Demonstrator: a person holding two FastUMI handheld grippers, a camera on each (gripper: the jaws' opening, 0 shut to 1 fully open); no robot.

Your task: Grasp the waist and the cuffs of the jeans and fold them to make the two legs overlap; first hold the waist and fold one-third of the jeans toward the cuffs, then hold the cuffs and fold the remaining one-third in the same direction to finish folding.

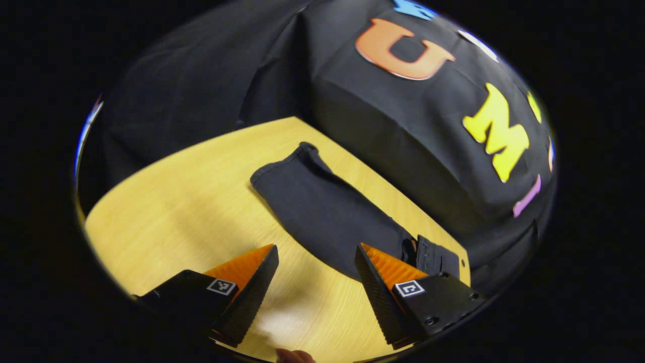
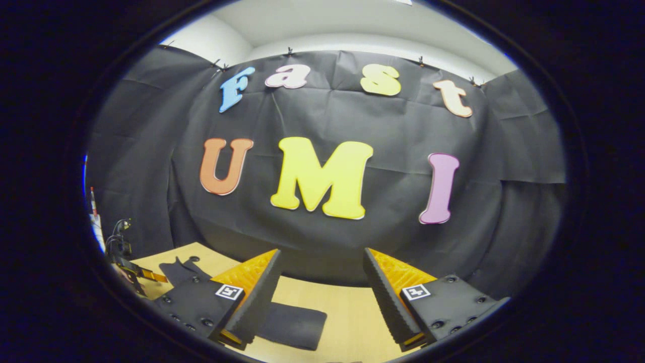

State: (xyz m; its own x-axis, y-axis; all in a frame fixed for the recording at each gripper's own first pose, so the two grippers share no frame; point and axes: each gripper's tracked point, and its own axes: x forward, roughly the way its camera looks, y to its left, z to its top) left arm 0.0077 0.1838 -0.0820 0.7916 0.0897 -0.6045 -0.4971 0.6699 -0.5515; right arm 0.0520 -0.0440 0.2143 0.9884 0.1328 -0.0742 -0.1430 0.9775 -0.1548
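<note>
Pale wood-grain table (image 1: 201,201) runs up to the black cloth booth wall (image 1: 403,126), which wraps the back and side. In the right gripper view a strip of white room wall (image 2: 352,30) shows above the cloth, where clips pin it up.

Dark jeans (image 1: 322,206) lie flat on the table, legs stacked into one long band, cuff end toward the far corner, waist end near my left gripper (image 1: 316,267).

Left gripper hovers above the table beside the waist, jaws wide, nothing between them; its right finger overlaps the waistband in the left gripper view, and I cannot tell whether it touches.

Right gripper (image 2: 320,282) points level at the booth wall, jaws wide and empty. Below it I see the jeans (image 2: 295,325) on the table (image 2: 347,312), and far left the other gripper (image 2: 132,269).
</note>
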